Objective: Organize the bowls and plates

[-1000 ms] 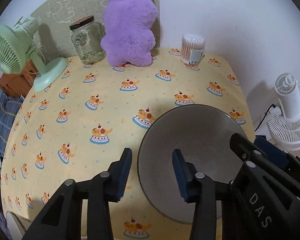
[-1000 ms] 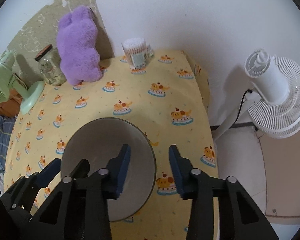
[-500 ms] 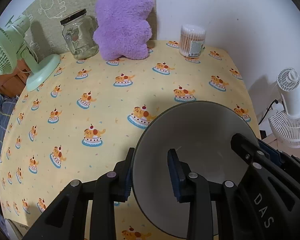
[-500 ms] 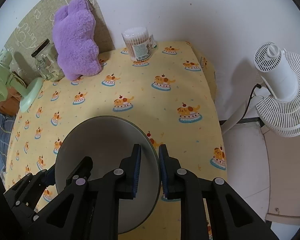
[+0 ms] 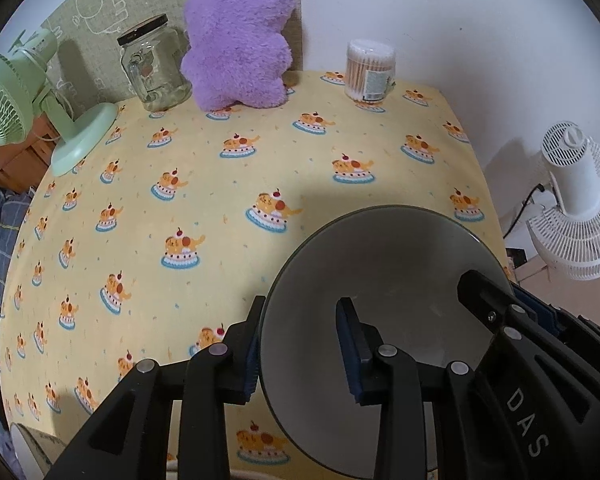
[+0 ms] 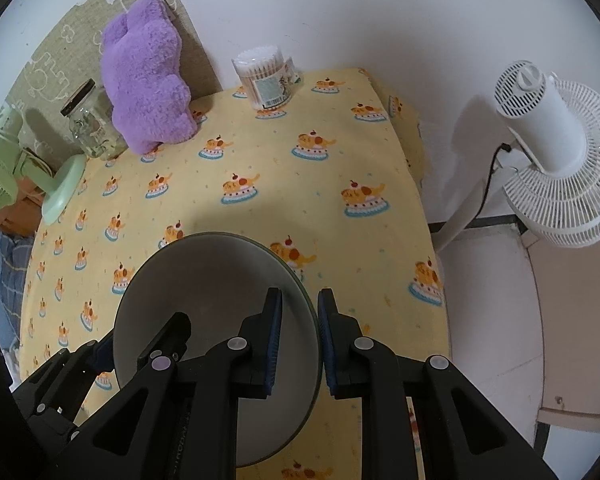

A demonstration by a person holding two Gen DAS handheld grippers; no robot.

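Two grippers share one grey, round, matte bowl, each pinching an opposite side of its rim; the left gripper has one blue pad outside the left wall and the other inside the bowl, and the right gripper straddles the right edge the same way, its pads close together on the thin rim; a grip on both sides probably keeps a wide, shallow vessel level where a single pinch would let it tip. The bowl sits at the near right part of the table, over the yellow tablecloth printed with little cakes; whether its base rests on the cloth or is just clear of it I cannot tell. Its inside is empty and looks clean; no plates or other bowls show in either view, so where it belongs cannot be judged from here.

Along the far edge, against the wall, stand things apart from the job: a clear glass jar with a dark lid, holding something pale at the bottom that is too small to name; a fluffy purple plush cushion just right of it; and a clear round tub packed with cotton swabs further right, lid on. A mint-green desk fan stands at the far left corner; a white floor fan stands off the table to the right.
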